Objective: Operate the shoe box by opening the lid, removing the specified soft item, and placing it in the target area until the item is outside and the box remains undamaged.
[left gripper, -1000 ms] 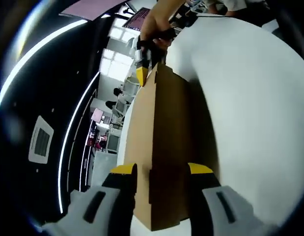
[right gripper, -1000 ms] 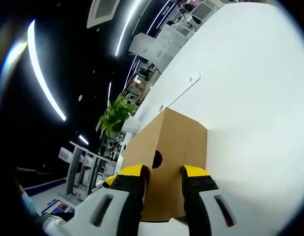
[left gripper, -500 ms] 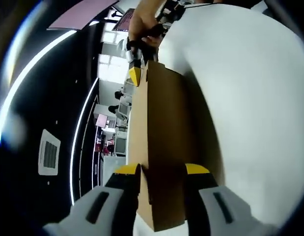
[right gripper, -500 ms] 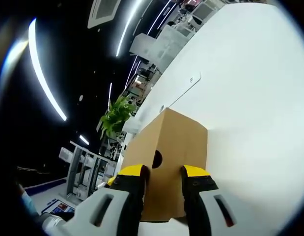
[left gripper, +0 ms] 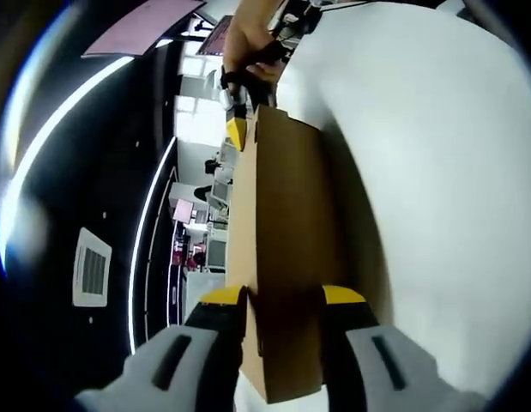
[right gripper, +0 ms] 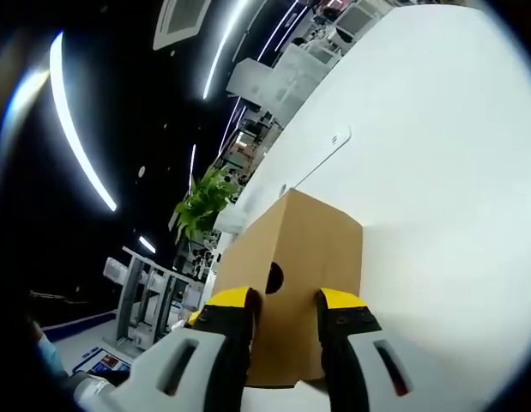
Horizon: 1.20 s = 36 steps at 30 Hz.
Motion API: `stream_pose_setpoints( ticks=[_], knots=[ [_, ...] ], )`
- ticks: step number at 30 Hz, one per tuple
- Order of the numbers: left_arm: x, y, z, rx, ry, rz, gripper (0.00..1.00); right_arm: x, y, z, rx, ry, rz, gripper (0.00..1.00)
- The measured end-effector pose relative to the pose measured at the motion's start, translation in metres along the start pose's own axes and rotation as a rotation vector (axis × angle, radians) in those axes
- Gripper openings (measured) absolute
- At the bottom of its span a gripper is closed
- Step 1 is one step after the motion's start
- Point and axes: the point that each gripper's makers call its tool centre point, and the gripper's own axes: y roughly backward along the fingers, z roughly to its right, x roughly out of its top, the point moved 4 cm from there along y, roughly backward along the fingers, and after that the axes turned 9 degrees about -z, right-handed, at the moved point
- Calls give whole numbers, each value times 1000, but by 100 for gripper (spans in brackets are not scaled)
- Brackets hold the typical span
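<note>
Our left gripper (left gripper: pixel 280 296) has its yellow-tipped jaws closed on the near end of the brown cardboard shoe box (left gripper: pixel 282 249), one jaw on each side of the panel edge, while at the far end of that same box the other tool's yellow tip and the person's hand (left gripper: pixel 252 39) meet the cardboard. In the right gripper view, our right gripper (right gripper: pixel 284 300) clamps the near end panel of the box in the same way, its jaws set just either side of the round finger hole (right gripper: pixel 274 277). The box rests on the white table (right gripper: pixel 437 172), lid shut, with the soft item out of sight and, we judge, inside. With both ends pinched, the step in hand looks to be raising the lid, and we think it goes best if both tools rise together and evenly, so the cardboard neither twists nor tears at the corners. We would keep the grip light enough to spare the panels from creasing, and watch that the base stays down on the table as the top comes away. Beyond the table edge we see a green plant (right gripper: pixel 201 204) and office shelving, well apart from the work.
</note>
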Motion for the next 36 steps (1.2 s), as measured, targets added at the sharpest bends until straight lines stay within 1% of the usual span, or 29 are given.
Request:
stream_pose_setpoints(
  ticks=[3, 10, 15, 22, 24, 27, 29, 30, 31, 32, 34, 36],
  knots=[
    [0, 1, 1, 13, -7, 0, 33, 0, 0, 0, -2, 4, 2, 29],
    [1, 1, 2, 31, -26, 3, 32, -5, -1, -4, -2, -3, 7, 29],
    [-1, 0, 1, 23, -28, 11, 31, -3, 0, -3, -7, -2, 8, 29],
    [-1, 0, 1, 17, -23, 24, 31, -9, -1, -6, -15, -15, 28, 30],
    [-1, 1, 1, 14, -20, 29, 31, -6, -1, -3, -1, -58, 46, 30],
    [-1, 1, 1, 12, -17, 32, 31, -4, 0, 0, 1, -58, 58, 32],
    [-1, 1, 0, 11, -14, 35, 31, -1, 2, 1, -26, -15, 61, 33],
    [-1, 1, 0, 10, -16, 36, 31, -3, 4, -5, -25, -12, 67, 33],
    [-1, 1, 0, 9, -14, 38, 31, 0, 7, -8, -25, -14, 88, 34],
    [-1, 0, 0, 7, -9, 41, 31, 4, 12, -15, -19, 6, 122, 34],
    [-1, 1, 0, 6, 0, 46, 31, 8, 18, -19, -32, 26, 137, 35],
    [-2, 0, 0, 7, -1, 50, 31, 13, 28, -24, -95, 116, 161, 37]
  ],
)
